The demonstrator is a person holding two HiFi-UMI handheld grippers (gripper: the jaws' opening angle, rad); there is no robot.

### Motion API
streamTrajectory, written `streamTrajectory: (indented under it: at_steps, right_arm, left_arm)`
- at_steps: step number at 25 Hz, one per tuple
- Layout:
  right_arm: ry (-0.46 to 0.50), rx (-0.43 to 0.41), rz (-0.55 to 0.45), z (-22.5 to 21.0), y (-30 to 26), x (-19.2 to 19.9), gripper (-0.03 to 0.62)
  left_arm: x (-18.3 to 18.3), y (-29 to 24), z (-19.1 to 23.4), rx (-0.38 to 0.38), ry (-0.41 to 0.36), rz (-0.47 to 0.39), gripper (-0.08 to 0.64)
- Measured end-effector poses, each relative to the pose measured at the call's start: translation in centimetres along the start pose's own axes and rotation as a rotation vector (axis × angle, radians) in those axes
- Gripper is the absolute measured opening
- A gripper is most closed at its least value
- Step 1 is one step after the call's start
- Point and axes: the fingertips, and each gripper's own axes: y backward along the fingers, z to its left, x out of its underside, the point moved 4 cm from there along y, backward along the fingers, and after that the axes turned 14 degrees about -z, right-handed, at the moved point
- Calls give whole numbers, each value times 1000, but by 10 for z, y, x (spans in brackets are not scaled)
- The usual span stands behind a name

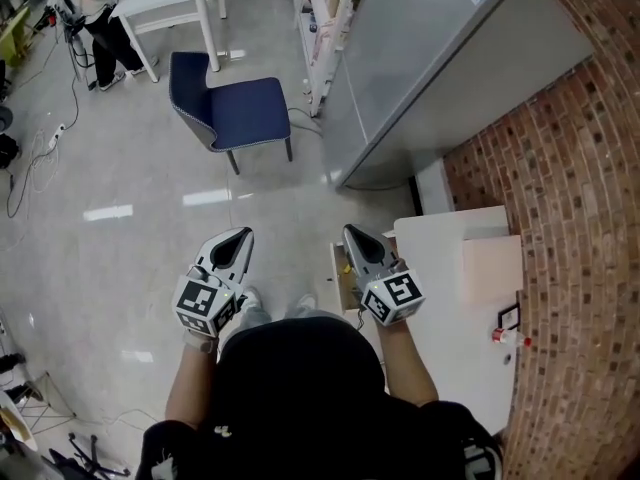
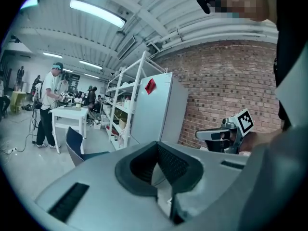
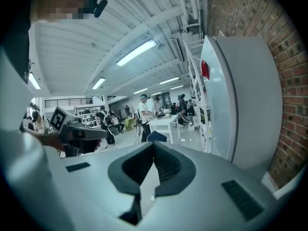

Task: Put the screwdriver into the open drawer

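Observation:
In the head view my left gripper (image 1: pixel 240 236) and right gripper (image 1: pixel 352 232) are held side by side in front of the person's body, above the floor, both pointing forward. Both have their jaws closed tip to tip with nothing between them. The left gripper view (image 2: pixel 156 144) and right gripper view (image 3: pixel 154 144) show the same: pads meeting, nothing held. An open wooden drawer (image 1: pixel 344 280) juts from the left edge of the white table (image 1: pixel 450 238), partly hidden under my right gripper. A small red-and-white object (image 1: pixel 508 336), possibly the screwdriver, lies on the table near the brick wall.
A blue chair (image 1: pixel 235 108) stands on the floor ahead. A large grey cabinet (image 1: pixel 440 68) and white shelving (image 1: pixel 325 28) are at the back right, and a brick wall (image 1: pixel 580 268) runs along the right. People stand at a white table (image 2: pixel 67 112) far off.

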Motion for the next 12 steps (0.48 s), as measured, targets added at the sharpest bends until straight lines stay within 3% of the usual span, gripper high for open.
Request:
streamTrajectory:
  at_steps: [6, 12]
  right_arm:
    - [69, 8, -49, 10, 14, -28, 11]
    - [57, 17, -83, 22, 26, -42, 11]
  left_arm:
    - [-35, -12, -17, 94, -40, -49, 3]
    - [-57, -15, -35, 154, -55, -100, 3]
